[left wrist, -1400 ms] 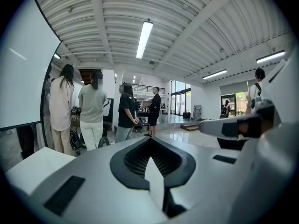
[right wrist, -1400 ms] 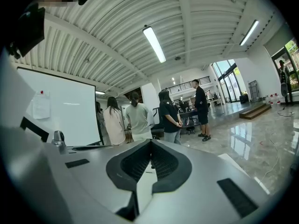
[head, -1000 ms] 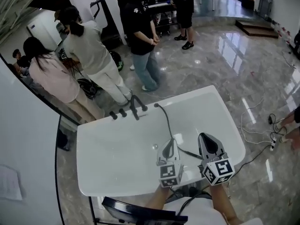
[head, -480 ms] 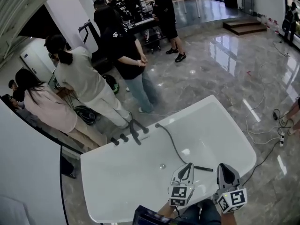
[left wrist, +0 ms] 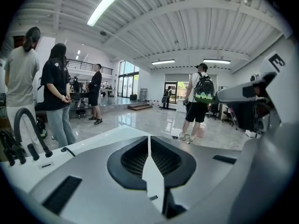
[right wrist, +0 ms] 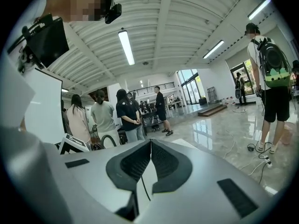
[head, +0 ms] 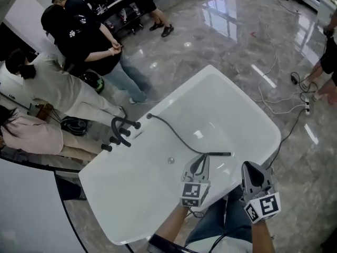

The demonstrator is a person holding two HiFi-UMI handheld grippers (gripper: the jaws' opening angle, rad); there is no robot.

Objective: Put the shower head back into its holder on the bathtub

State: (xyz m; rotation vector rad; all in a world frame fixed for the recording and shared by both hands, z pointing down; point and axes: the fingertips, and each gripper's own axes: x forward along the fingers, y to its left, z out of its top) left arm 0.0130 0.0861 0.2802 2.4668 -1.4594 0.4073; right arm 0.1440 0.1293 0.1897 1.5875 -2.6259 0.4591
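The white bathtub (head: 131, 194) lies diagonally below me. Its dark shower head (head: 218, 154) rests inside near the near rim, and its hose (head: 174, 133) curves back to a fitting on the far rim. The black faucet and holder set (head: 122, 131) stands on that far-left rim and shows again as the faucet (left wrist: 29, 134) in the left gripper view. My left gripper (head: 202, 157) is shut and empty, with its tips just left of the shower head. My right gripper (head: 248, 165) is shut and empty over the near rim. In the gripper views the left gripper (left wrist: 149, 138) and right gripper (right wrist: 150, 141) have their jaws meeting.
Several people (head: 79, 41) stand close behind the tub's far-left side. Cables and a power strip (head: 304, 107) lie on the glossy marble floor to the right, near another person's legs (head: 329, 62). A person with a backpack (left wrist: 201, 101) stands beyond the tub.
Both grippers have come down and drawn toward the tub's near rim. The head view has swung, so the tub now lies diagonally. The left gripper's tips now lie beside the shower head.
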